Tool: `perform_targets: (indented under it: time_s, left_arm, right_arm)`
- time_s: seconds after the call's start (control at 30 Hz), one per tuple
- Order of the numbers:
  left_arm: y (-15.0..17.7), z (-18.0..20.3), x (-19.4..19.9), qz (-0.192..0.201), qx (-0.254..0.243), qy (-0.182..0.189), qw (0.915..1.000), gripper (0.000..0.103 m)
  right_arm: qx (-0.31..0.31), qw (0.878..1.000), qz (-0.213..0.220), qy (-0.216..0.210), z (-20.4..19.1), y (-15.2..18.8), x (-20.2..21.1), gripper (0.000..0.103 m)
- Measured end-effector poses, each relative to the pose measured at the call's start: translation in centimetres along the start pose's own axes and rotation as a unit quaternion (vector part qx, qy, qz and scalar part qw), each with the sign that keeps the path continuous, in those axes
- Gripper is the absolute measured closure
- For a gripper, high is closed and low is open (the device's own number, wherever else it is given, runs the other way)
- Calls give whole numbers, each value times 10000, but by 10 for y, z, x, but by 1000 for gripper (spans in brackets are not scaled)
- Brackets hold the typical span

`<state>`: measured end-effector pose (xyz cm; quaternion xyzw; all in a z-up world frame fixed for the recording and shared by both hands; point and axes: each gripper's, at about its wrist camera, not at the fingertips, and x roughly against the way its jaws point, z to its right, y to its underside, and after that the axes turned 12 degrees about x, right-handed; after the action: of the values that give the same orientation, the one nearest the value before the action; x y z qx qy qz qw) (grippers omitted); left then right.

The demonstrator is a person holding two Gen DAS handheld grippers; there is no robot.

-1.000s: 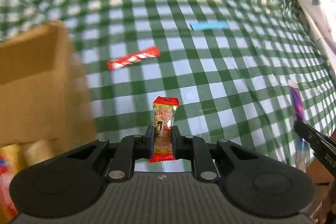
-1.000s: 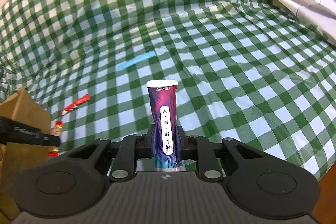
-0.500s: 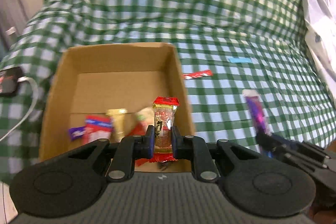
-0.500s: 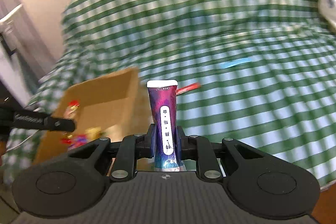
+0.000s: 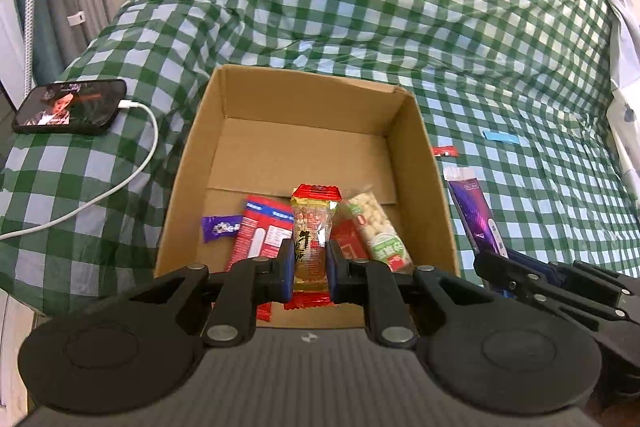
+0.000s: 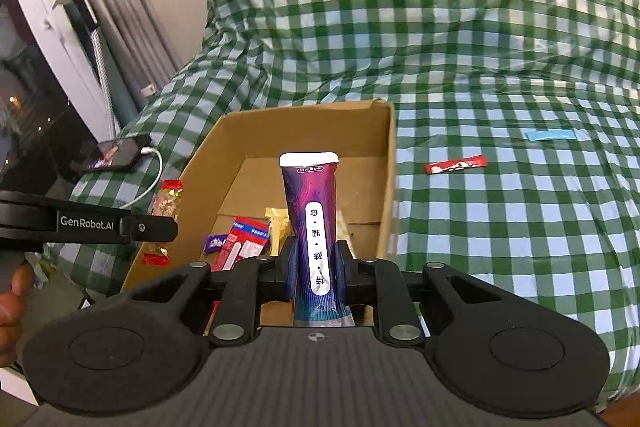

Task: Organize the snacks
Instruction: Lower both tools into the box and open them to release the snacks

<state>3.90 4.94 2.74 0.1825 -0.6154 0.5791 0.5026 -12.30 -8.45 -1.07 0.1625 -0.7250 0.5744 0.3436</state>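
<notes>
Green and white checked cloth (image 5: 400,7) covers the whole surface, and an open cardboard box (image 5: 416,131) stands on it with several snack packets lying on its floor. Above the box's near edge the left gripper (image 5: 307,267) is clamped on a red-ended candy packet (image 5: 314,227), held upright. Just beside it, the right gripper (image 6: 316,273) is clamped on a purple sachet (image 6: 310,215). On the cloth to the right of the box lie a red stick packet (image 6: 456,164) and a blue strip (image 6: 550,135). A phone (image 5: 70,105) with a white cable (image 5: 132,171) lies left of the box.
</notes>
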Motion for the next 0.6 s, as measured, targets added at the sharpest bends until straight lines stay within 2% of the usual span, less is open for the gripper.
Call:
perform_targets:
  time_s: [0.6]
  left_arm:
    - [-17,-16,-44,-244,101,-141,9996,86]
  right_arm:
    - [94,9992,-374,-113,-10,-5,-49,83]
